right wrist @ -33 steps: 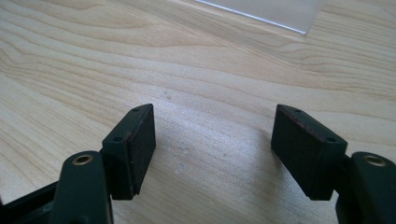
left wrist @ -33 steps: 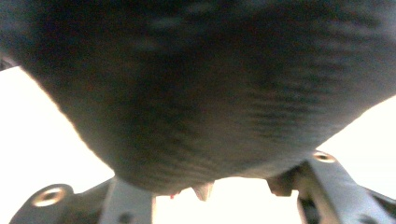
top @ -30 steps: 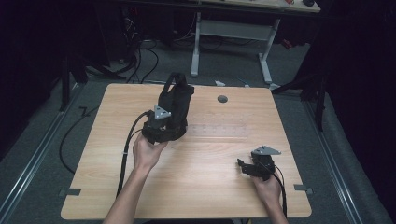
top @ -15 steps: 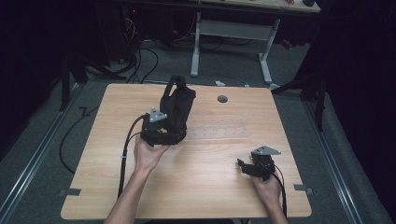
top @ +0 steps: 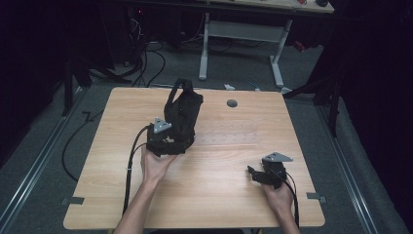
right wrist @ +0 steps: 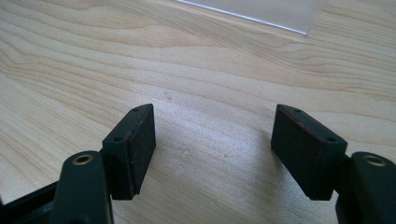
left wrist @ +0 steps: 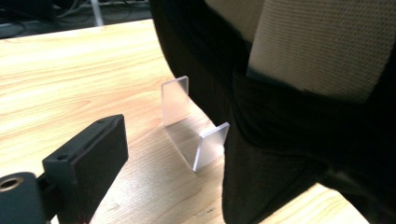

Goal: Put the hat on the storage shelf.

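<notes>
On the wooden tabletop (top: 219,170), the black headset (top: 182,114) stands upright a little toward 11 o'clock of centre, propped on a clear plastic stand (left wrist: 194,128). The left gripper (top: 165,141) sits at the headset's 7 o'clock side; its fingers have just been opening and stand spread, pinching nothing. The right gripper (top: 258,174) rests near 4 o'clock, fingers spread over bare wood.

1. The left gripper (top: 168,139) sits at about 10 o'clock from the table's middle, held from below by the left hand (top: 157,163), whose forearm runs in from 6 o'clock.
2. Its jaws have just been opening and now stand wide.
3. The right gripper (top: 255,173) rests at 4 o'clock, jaws apart with nothing between them, gripped by the right hand (top: 278,195).
</notes>
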Action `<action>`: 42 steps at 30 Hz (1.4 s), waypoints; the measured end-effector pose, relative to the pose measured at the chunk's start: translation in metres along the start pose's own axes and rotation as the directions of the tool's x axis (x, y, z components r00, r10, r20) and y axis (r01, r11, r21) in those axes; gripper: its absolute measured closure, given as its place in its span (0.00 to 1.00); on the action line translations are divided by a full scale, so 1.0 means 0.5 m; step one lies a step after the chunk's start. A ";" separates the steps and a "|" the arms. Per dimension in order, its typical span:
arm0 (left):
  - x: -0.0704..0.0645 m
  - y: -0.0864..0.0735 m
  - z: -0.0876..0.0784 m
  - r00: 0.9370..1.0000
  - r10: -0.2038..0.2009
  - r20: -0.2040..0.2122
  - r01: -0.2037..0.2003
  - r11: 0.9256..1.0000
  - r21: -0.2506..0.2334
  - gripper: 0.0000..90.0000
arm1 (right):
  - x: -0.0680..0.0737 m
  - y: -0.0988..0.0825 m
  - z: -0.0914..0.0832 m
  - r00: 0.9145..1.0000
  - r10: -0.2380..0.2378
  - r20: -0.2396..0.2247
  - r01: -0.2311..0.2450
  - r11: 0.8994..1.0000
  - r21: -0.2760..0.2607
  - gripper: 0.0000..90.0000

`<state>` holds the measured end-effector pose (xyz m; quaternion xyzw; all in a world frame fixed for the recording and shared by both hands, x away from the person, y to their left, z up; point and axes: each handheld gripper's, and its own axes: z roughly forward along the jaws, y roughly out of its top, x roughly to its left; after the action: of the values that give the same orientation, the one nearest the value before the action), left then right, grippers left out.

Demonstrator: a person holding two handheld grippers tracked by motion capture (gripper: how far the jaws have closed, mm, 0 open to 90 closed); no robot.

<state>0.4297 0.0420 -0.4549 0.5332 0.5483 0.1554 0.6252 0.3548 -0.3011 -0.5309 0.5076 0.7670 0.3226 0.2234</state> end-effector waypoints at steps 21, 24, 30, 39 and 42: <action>0.033 -0.036 -0.054 0.995 -0.039 0.095 0.033 0.997 0.064 0.05 | 0.000 0.003 0.003 1.000 -0.008 -0.004 0.008 1.000 -0.001 0.35; 0.034 -0.034 -0.066 0.993 -0.046 0.105 0.039 0.997 0.067 0.06 | 0.000 0.004 0.004 1.000 -0.005 -0.005 0.005 1.000 0.000 0.35; 0.038 -0.027 -0.089 0.991 -0.056 0.124 0.048 0.997 0.062 0.10 | 0.000 0.004 0.004 1.000 -0.005 -0.004 0.005 1.000 -0.001 0.35; 0.047 -0.016 -0.129 0.985 -0.087 0.149 0.080 0.995 0.056 0.17 | 0.000 0.004 0.004 1.000 -0.005 -0.004 0.005 1.000 -0.001 0.35; 0.049 -0.022 -0.134 0.985 -0.092 0.148 0.085 0.995 0.056 0.18 | 0.000 0.004 0.004 1.000 -0.005 -0.004 0.005 1.000 0.000 0.35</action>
<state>0.3769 0.0903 -0.4653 0.5339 0.5265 0.0733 0.6576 0.3572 -0.2999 -0.5309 0.5051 0.7687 0.3232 0.2227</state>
